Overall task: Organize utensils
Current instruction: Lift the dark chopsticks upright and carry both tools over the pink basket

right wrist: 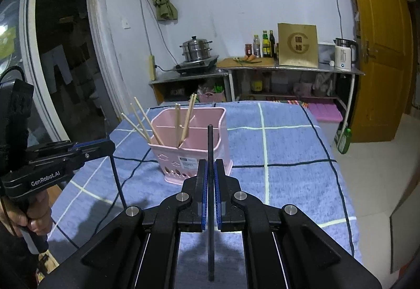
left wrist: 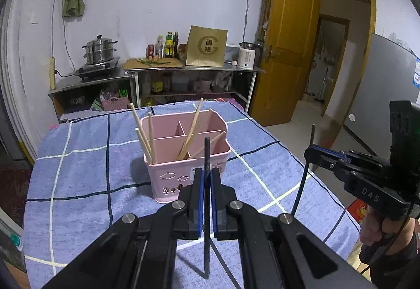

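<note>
A pink divided caddy (left wrist: pixel 168 173) stands on the blue checked cloth, with several wooden chopsticks (left wrist: pixel 143 131) leaning in its compartments. In the left wrist view, my left gripper (left wrist: pixel 206 173) is shut on a black chopstick (left wrist: pixel 206 152), held upright just in front of the caddy. At the right, my right gripper (left wrist: pixel 311 155) pinches a second black chopstick (left wrist: pixel 302 184). In the right wrist view, the right gripper (right wrist: pixel 210 165) is shut on its black chopstick (right wrist: pixel 210 142) before the caddy (right wrist: pixel 221 136). At the left, the left gripper (right wrist: pixel 111 145) holds the other chopstick (right wrist: pixel 118 181).
The blue checked cloth (left wrist: pixel 78 170) covers the table. Behind it stands a steel counter with a steamer pot (left wrist: pixel 99 51), bottles, a gold box (left wrist: pixel 207 46) and a kettle (left wrist: pixel 246 55). A wooden door (left wrist: pixel 286 47) is open at the right. A green bottle (right wrist: pixel 345 140) stands on the floor.
</note>
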`<move>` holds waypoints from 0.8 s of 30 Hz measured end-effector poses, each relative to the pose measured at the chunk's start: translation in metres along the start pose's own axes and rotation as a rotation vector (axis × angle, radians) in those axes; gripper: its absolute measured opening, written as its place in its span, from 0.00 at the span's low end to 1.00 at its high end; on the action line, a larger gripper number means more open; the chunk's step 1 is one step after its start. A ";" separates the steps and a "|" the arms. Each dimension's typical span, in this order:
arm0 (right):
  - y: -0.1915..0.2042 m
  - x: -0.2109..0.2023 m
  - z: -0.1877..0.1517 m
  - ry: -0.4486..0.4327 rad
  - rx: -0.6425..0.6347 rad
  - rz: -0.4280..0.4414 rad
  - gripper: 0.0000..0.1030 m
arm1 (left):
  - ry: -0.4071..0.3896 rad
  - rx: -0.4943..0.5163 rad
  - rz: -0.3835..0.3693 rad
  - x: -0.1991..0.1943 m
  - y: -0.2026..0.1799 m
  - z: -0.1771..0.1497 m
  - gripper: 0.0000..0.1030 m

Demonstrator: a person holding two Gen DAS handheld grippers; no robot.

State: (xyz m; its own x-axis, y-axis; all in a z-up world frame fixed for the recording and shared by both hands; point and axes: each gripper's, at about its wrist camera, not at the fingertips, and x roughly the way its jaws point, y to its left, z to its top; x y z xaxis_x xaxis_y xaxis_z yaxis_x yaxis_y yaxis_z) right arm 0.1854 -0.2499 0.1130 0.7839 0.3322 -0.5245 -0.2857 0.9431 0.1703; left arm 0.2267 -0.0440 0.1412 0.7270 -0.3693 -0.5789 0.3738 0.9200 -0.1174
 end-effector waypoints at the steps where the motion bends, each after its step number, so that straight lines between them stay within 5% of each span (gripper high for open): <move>1: 0.001 -0.001 0.000 -0.001 -0.001 0.001 0.05 | -0.002 -0.002 0.000 -0.002 0.000 0.000 0.04; 24: 0.018 -0.025 0.009 -0.071 -0.038 0.036 0.04 | -0.045 0.001 -0.003 -0.042 0.003 0.004 0.04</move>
State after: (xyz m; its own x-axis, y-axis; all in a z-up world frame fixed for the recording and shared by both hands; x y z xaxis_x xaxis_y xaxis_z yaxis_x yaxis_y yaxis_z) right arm 0.1659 -0.2406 0.1370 0.8093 0.3678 -0.4579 -0.3342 0.9295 0.1559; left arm 0.1994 -0.0260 0.1686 0.7510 -0.3774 -0.5418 0.3767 0.9188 -0.1178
